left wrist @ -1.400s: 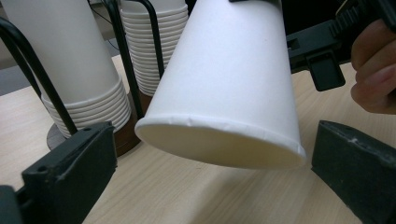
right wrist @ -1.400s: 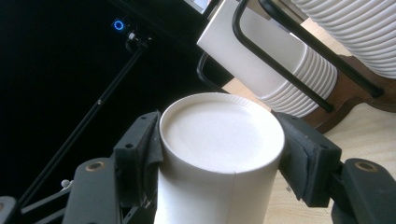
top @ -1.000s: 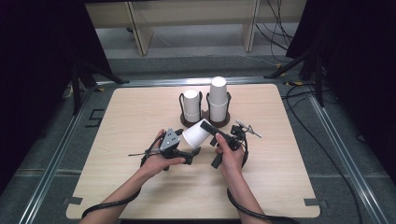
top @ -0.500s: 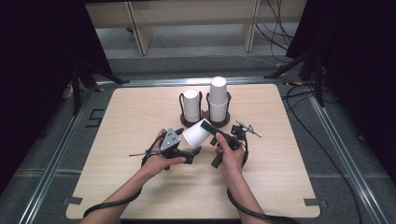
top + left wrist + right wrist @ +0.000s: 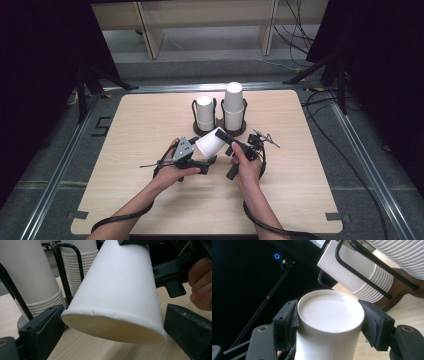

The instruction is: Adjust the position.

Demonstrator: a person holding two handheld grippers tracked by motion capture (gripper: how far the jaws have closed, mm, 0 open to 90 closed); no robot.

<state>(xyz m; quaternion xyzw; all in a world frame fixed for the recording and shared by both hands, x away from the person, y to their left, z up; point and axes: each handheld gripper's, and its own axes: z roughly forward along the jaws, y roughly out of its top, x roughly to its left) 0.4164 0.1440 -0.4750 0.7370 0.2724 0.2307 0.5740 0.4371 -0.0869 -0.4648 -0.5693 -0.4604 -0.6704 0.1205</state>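
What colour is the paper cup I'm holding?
Plain white, no print: the paper cup shows best in the left gripper view.

Cup stacks (image 5: 220, 112) block ahead; bare table (image 5: 135, 130) lies left.

Between your left gripper (image 5: 212, 161) and right gripper (image 5: 226, 136) a paper cup (image 5: 211, 143) lay tilted above the bench (image 5: 140, 125). Just beyond them stood two cup stacks (image 5: 220, 111) in holders, side by side.

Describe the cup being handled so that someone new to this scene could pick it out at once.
On the wooden table, just in front of the two wire-framed cup stacks, a white paper cup hangs between the grippers. Unlike the upright stacked cups, it is single, tilted, and the right gripper clamps its base end.
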